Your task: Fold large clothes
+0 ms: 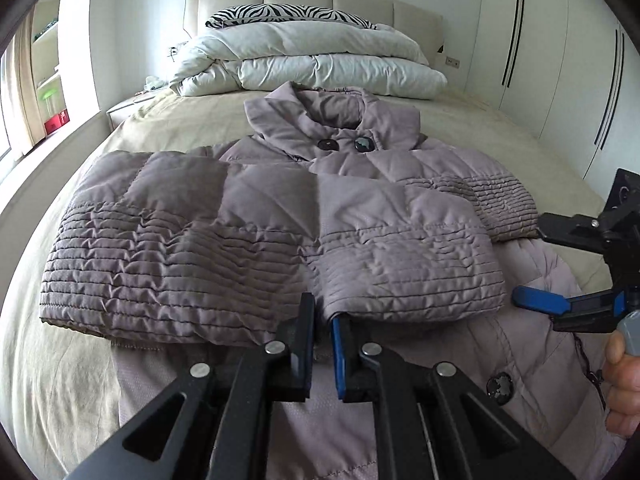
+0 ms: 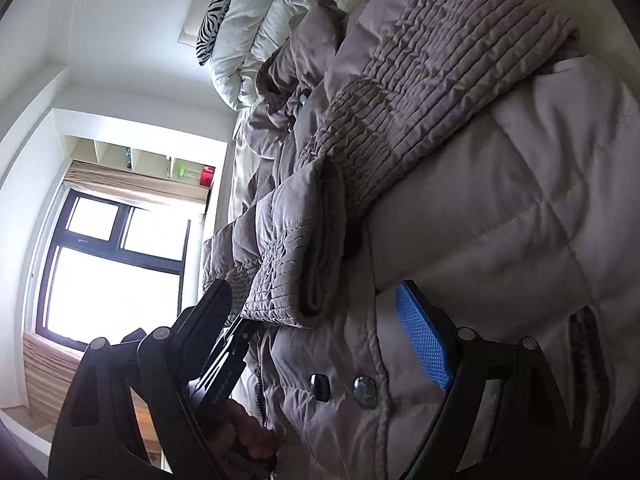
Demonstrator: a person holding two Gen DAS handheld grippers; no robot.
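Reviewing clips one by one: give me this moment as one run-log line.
stage: sleeves folded across jacket | left gripper: nearly shut, at sleeve cuff | right gripper: open, beside jacket | surface: bed

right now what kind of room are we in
A bedroom, almost certainly. The puffy jacket lies spread on a bed with a padded headboard, a folded white duvet and a zebra-print pillow. Tall white wardrobe doors line the wall beside it.
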